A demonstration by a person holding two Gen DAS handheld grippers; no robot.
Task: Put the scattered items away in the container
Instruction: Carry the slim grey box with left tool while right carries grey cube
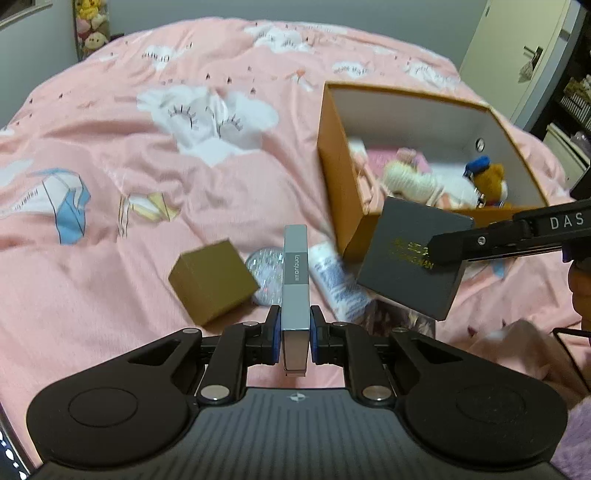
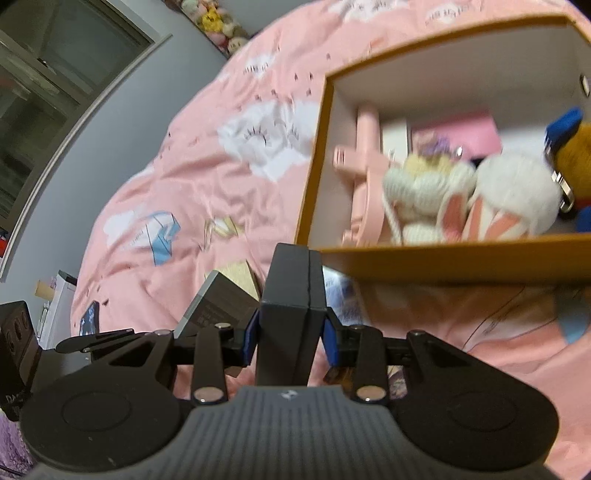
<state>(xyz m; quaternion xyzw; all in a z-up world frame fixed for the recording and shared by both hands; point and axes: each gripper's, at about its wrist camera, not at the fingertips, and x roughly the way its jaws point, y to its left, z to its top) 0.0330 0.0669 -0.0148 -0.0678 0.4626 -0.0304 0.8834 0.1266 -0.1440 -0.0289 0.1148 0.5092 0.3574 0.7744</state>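
My left gripper is shut on a slim grey box that stands up between its blue pads, above the pink bedspread. My right gripper is shut on a flat black box with gold lettering, held just in front of the orange container. The container is open on top and holds plush toys and a pink item. On the bed below lie a brown cube box, a glittery round thing and a white tube.
A printed card or booklet lies under the black box. The bedspread stretches wide to the left and behind. A grey wall, a shelf of plush toys and a door lie beyond the bed.
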